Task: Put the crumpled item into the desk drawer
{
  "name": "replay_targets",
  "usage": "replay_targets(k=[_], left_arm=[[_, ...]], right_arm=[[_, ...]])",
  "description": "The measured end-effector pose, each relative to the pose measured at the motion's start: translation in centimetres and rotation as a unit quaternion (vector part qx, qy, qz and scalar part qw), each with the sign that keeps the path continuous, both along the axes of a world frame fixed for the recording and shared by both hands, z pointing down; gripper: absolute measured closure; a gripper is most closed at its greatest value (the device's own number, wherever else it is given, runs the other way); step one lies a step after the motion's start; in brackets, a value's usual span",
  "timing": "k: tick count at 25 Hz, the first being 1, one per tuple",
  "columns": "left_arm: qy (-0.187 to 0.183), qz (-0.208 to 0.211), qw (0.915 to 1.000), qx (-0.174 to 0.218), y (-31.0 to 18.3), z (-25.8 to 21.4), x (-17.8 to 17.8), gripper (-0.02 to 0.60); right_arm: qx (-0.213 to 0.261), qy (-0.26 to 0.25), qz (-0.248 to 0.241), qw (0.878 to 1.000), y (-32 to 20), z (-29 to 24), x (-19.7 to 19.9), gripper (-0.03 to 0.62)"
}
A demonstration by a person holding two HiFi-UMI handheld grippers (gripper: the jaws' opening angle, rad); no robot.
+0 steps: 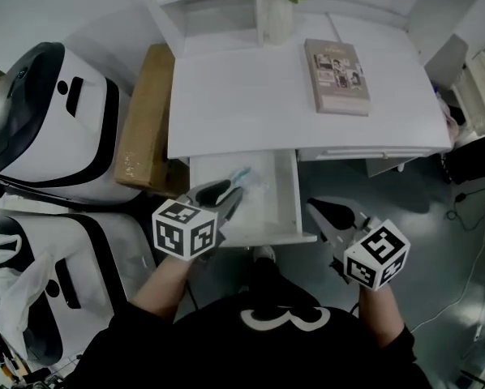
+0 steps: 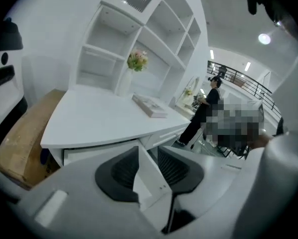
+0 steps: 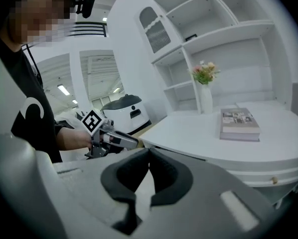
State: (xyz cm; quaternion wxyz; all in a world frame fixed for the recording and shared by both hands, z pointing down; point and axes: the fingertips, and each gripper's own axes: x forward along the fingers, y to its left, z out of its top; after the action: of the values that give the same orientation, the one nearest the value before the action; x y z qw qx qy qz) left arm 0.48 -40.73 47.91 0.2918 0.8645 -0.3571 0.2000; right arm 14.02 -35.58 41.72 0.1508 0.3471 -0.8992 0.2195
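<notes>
The desk drawer (image 1: 285,194) stands pulled out under the white desk (image 1: 242,104). A crumpled clear wrapper with a blue streak (image 1: 253,181) lies inside it, toward the back. My left gripper (image 1: 229,191) hovers over the drawer's left part, its tips just short of the wrapper. In the left gripper view the left gripper (image 2: 148,152) has its jaws a little apart, with only a white drawer panel showing through the gap. My right gripper (image 1: 315,207) hangs beside the drawer's right front corner; in its own view the right gripper (image 3: 149,152) is shut and empty.
A book (image 1: 336,76) and a vase of flowers (image 1: 278,10) sit on the desk top, below white shelves. A cardboard box (image 1: 145,120) leans at the desk's left, beside white-and-black machines (image 1: 48,120). A plastic bag (image 1: 15,274) lies lower left. A person (image 2: 204,113) stands far off.
</notes>
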Motion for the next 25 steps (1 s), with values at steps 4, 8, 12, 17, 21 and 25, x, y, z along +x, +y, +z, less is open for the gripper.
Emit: replay_targets(k=[4,8,12,17,21,25], left_arm=[[0.043,0.028,0.9976,0.046,4.5,-5.7,0.2,0.521],[0.102,0.035,0.9918,0.069,9.0,-10.2,-0.3,0.533],[0.126,0.051,0.9856,0.100,12.9,-13.5,-0.9,0.566],[0.128,0.082,0.9783,0.141,16.3,-15.6,-1.5,0.572],[0.126,0.090,0.9755,0.156,17.5,-16.4,-1.7,0.572],[0.125,0.092,0.9748,0.160,18.0,-16.7,-2.0,0.572]], right_arm=[[0.033,-0.010,0.001,0.999,2.9,-3.1,-2.4,0.592],[0.055,-0.035,-0.002,0.998,6.2,-5.4,-5.1,0.592],[0.080,-0.049,-0.001,0.996,9.2,-7.3,-7.2,0.592],[0.100,-0.070,0.005,0.992,11.7,-8.8,-8.7,0.592],[0.111,-0.069,-0.018,0.991,13.2,-9.6,-9.9,0.592],[0.116,-0.075,-0.023,0.990,14.0,-10.0,-10.3,0.592]])
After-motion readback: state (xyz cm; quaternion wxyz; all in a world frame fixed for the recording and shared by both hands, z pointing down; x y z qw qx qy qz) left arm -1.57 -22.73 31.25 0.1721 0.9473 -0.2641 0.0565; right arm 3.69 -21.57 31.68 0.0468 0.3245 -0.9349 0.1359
